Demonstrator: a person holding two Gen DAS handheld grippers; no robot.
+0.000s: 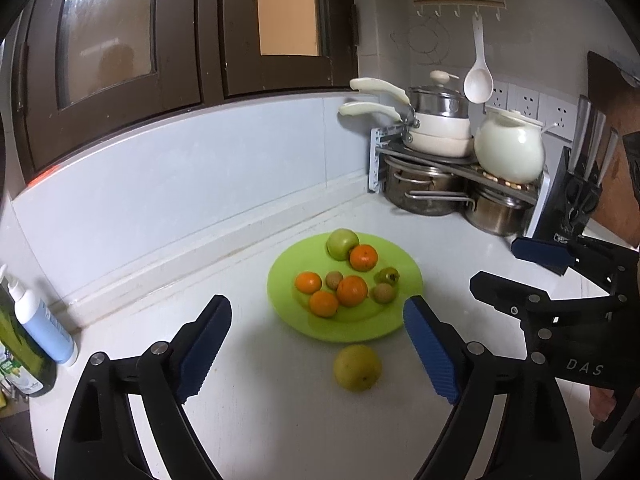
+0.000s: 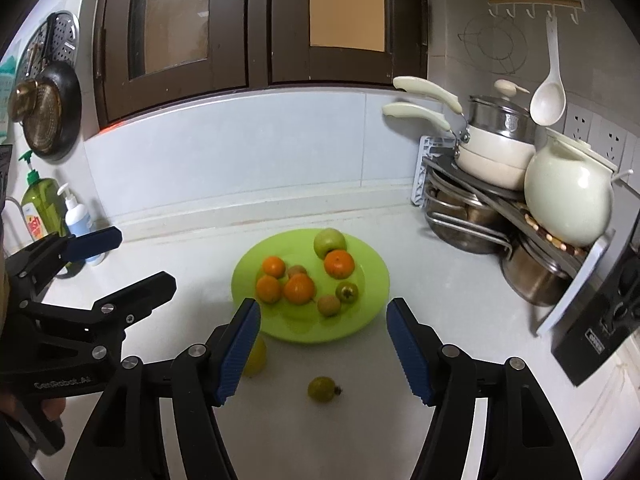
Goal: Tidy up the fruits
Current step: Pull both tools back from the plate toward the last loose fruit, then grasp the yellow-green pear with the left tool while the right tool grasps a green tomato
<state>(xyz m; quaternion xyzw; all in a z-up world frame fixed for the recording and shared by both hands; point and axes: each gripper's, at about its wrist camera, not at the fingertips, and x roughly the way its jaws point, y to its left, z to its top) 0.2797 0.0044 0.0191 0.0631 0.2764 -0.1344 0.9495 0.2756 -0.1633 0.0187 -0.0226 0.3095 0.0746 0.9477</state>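
A lime-green plate (image 1: 400, 320) on the white counter carries a green apple (image 1: 342, 243), several oranges (image 1: 352, 290) and a few small brownish and green fruits. Just in front of the plate a yellow fruit (image 1: 357, 367) lies on the counter, below and between the fingers of my left gripper (image 1: 318, 306), which is open and holds nothing. In the right wrist view my right gripper (image 2: 323, 306) is open over the plate's (image 2: 360, 320) near edge. A small green fruit (image 2: 323, 389) rests on the counter beneath it. The yellow fruit (image 2: 256, 356) is half hidden behind its left finger.
A corner rack with steel pots (image 1: 424, 192), cream pans and a white jar (image 1: 508, 152) stands at the back right, with a knife block (image 1: 572, 196) beside it. Bottles (image 1: 44, 320) stand at the left edge. The tiled wall runs behind the plate. My right gripper (image 1: 500, 266) shows at the right.
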